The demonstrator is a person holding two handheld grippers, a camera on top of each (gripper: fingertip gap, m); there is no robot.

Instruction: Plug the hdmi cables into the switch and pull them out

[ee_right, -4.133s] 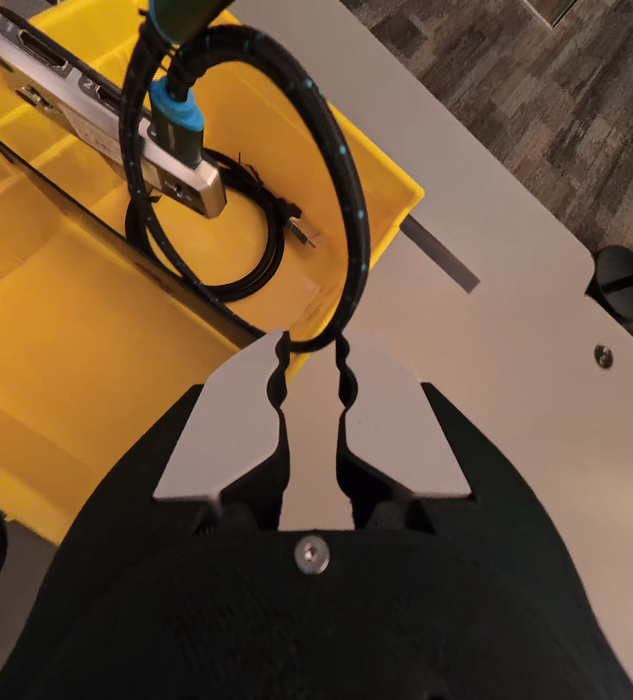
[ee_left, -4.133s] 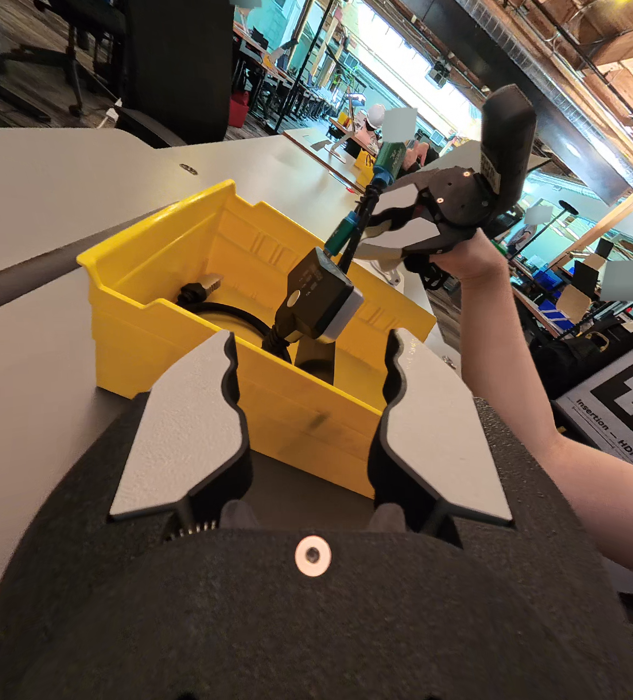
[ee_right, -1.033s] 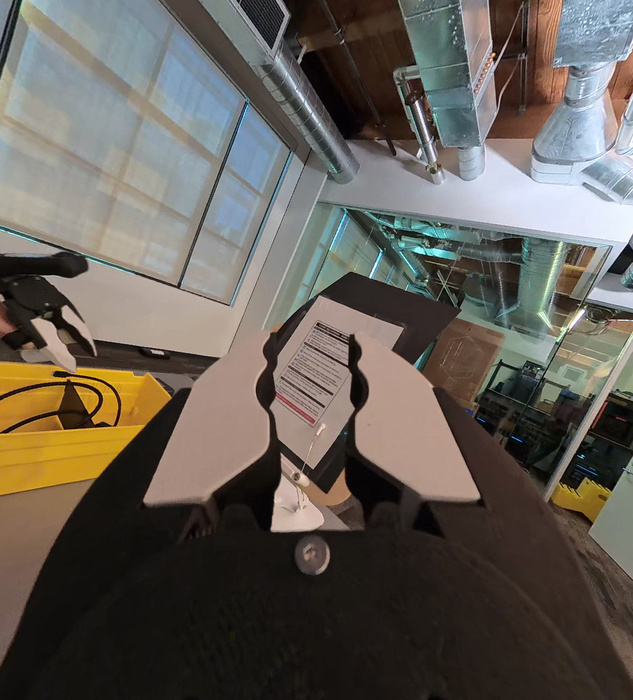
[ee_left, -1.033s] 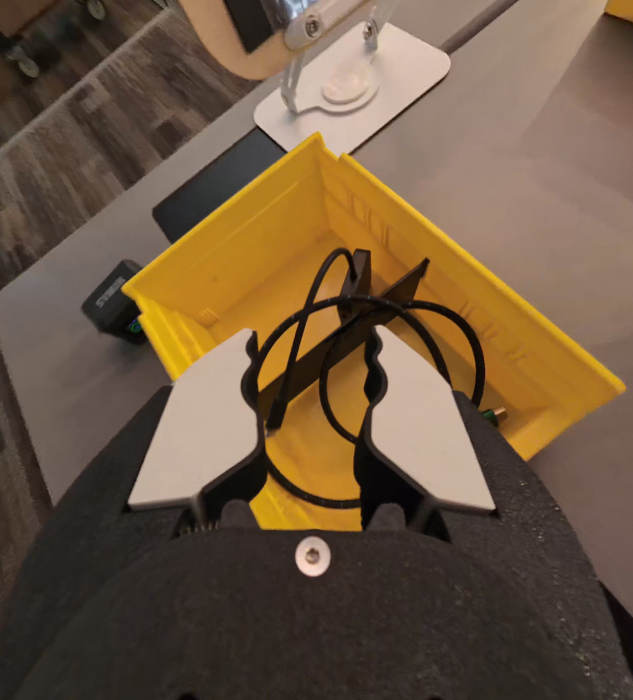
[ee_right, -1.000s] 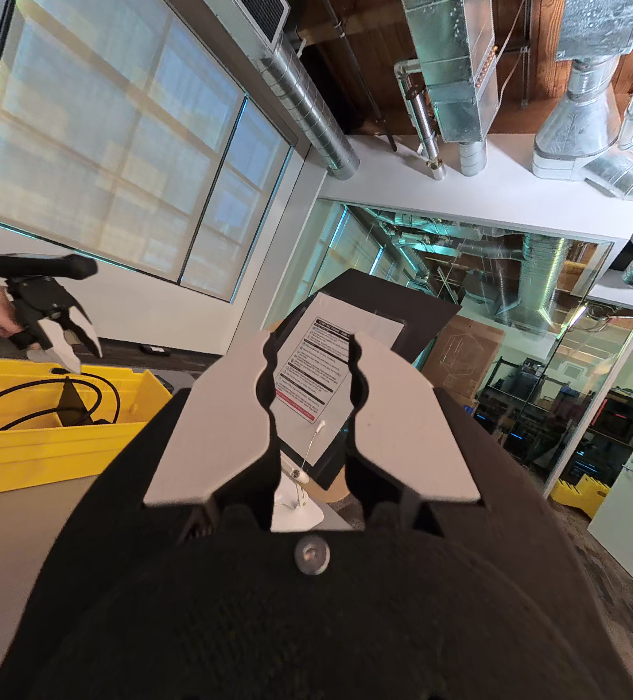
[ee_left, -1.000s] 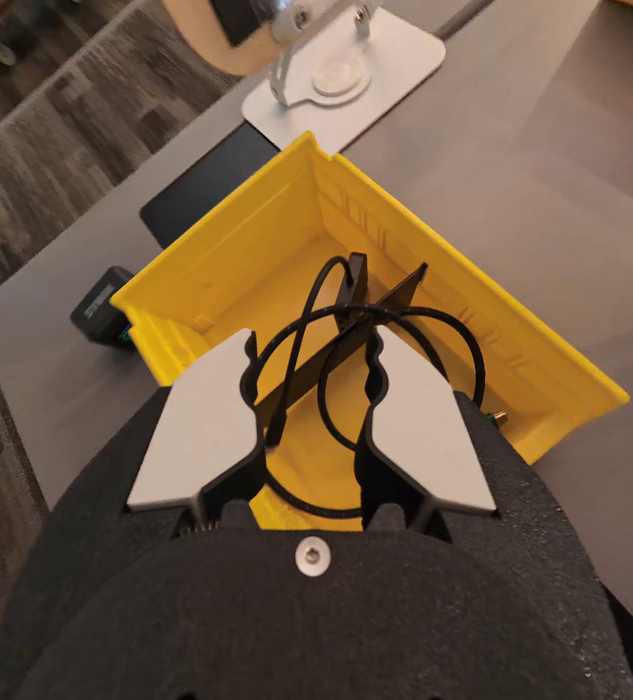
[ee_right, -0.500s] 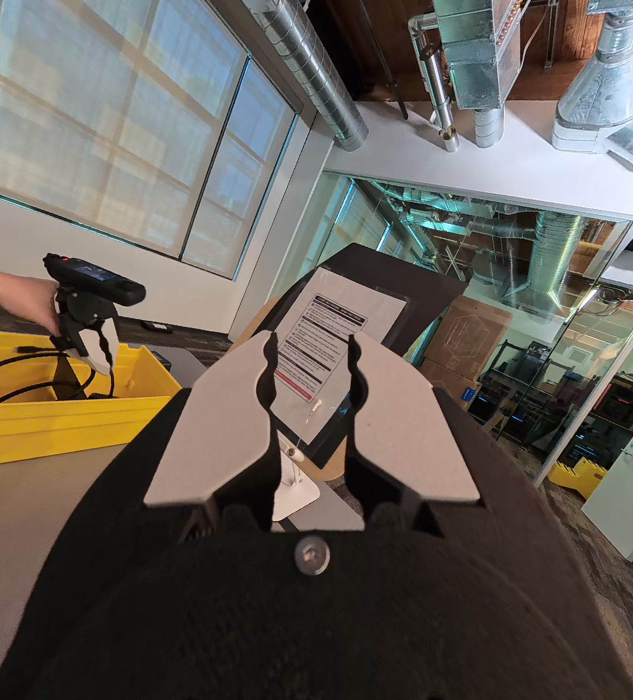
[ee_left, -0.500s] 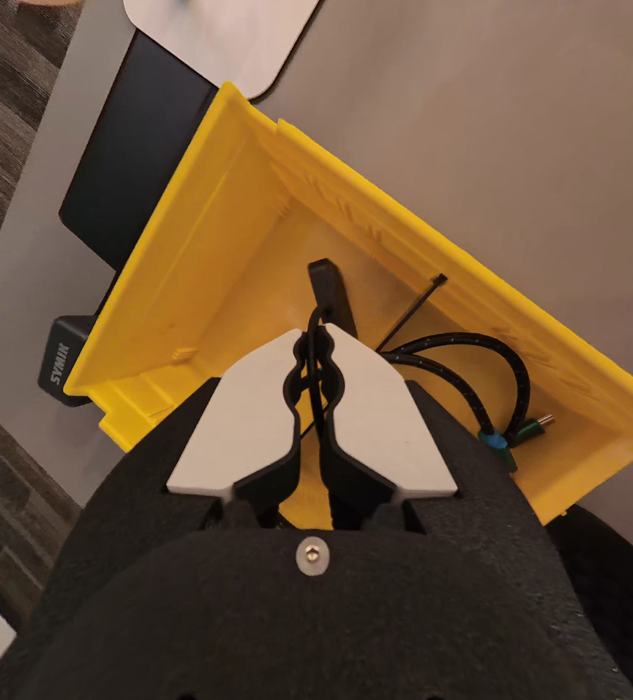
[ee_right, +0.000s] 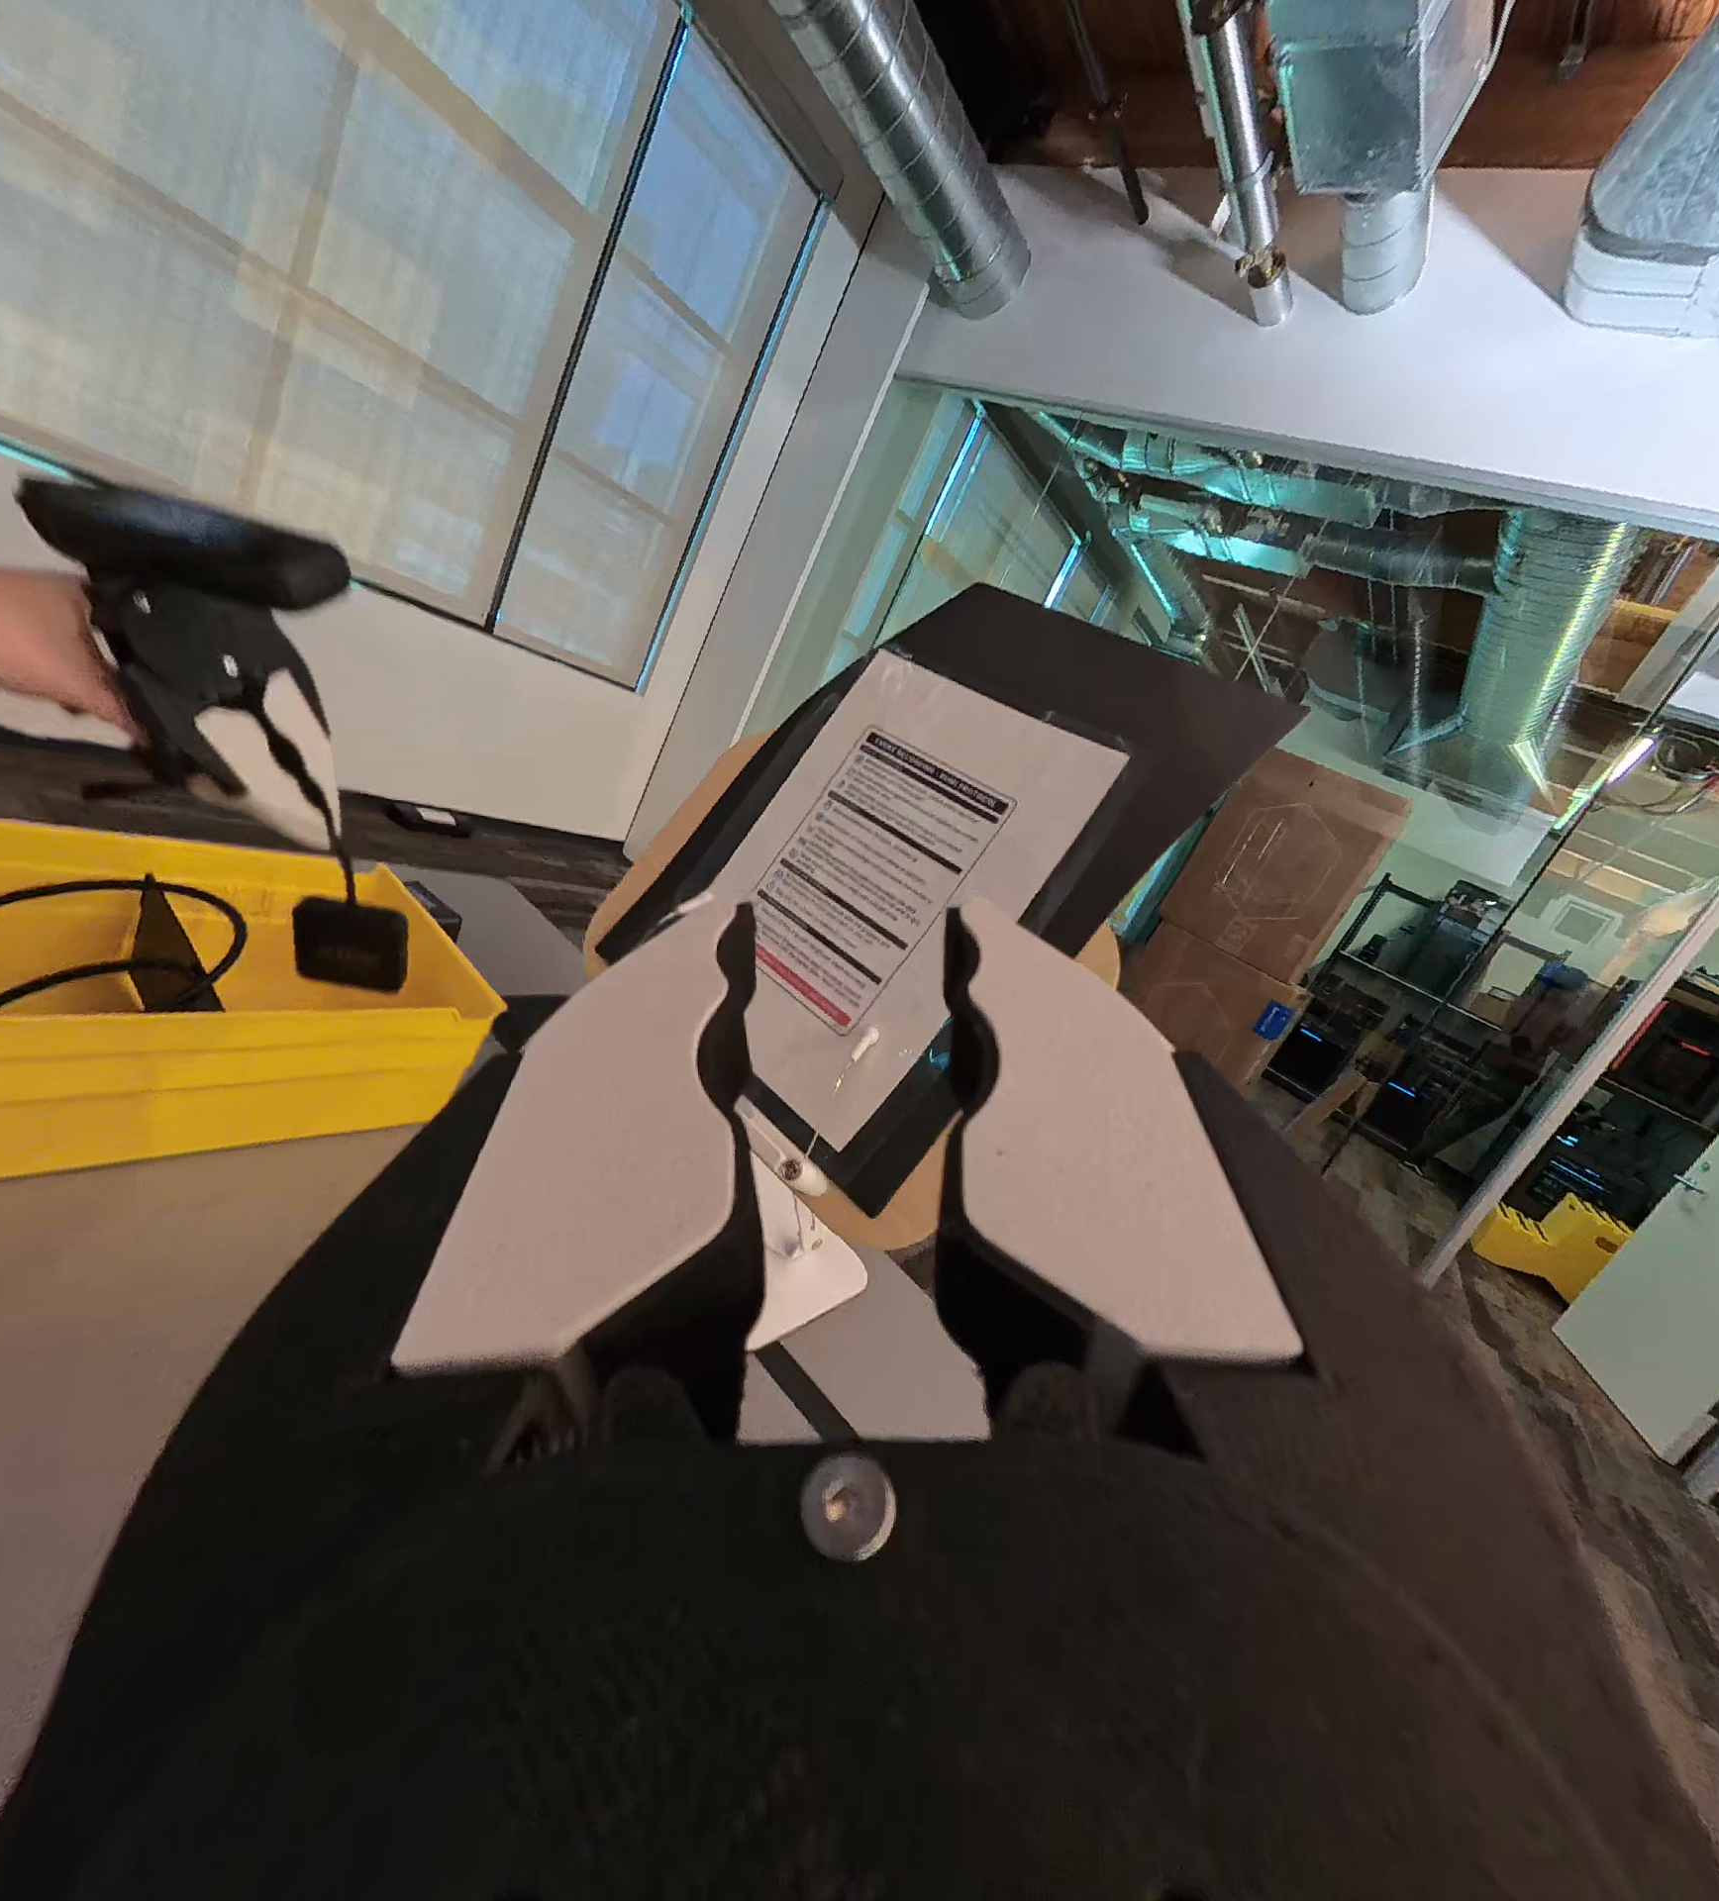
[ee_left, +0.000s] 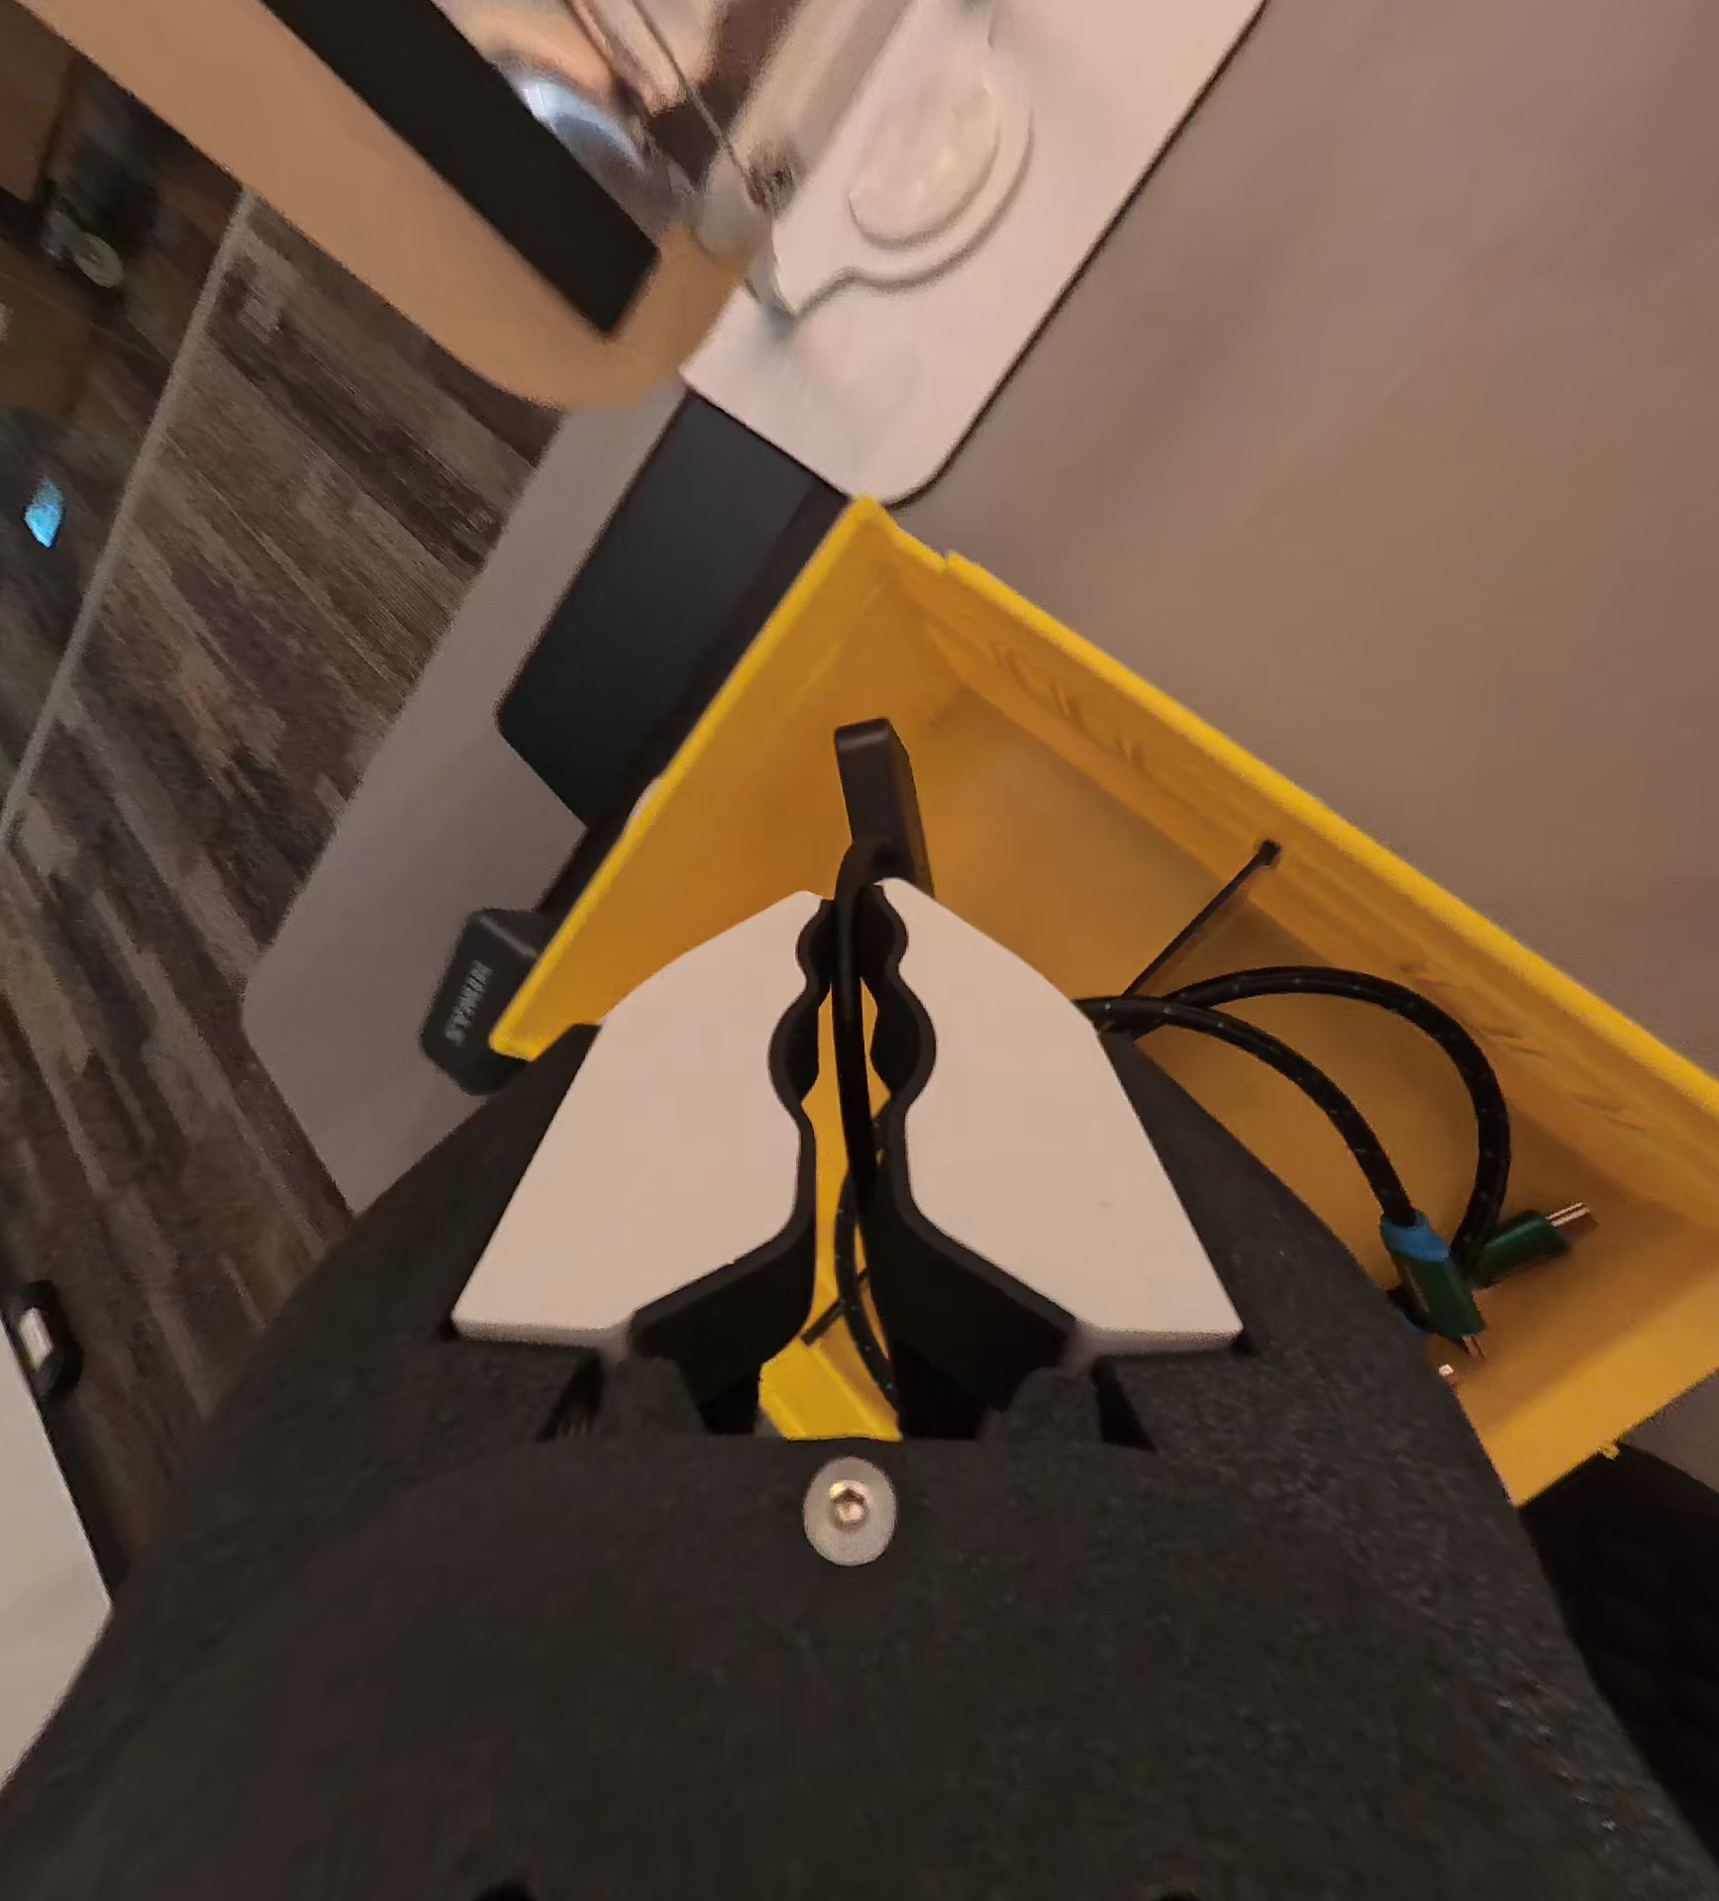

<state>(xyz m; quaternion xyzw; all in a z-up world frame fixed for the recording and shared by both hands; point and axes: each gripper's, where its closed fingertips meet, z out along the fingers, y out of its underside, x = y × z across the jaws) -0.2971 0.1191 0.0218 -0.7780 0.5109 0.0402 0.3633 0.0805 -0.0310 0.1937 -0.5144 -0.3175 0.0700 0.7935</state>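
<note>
While the left gripper [ee_left: 850, 926] pinches the switch's black lead, the switch [ee_right: 349, 941] dangles over the yellow bin's [ee_right: 166, 1070] corner; the right gripper [ee_right: 847, 962] gapes empty. The hdmi cables [ee_left: 1349, 1111] lie unplugged inside: plugging and pulling all remain.

Colours and patterns on and around the grey table [ee_left: 1452, 514]

Bright yellow bin [ee_left: 1246, 844] with a black divider [ee_left: 1195, 926]; plain black thin cable [ee_left: 850, 1029] and black small box [ee_right: 349, 941]; black braided cables [ee_left: 1349, 1121] with fine pale flecks, dark green plugs [ee_left: 1514, 1250], one blue band [ee_left: 1406, 1234]. Pale grey fingers [ee_left: 681, 1132] with black inner edges, black grainy body, on both grippers. Carpet [ee_left: 166, 669] in grey-brown streaks. White stand base [ee_left: 938, 257].
</note>
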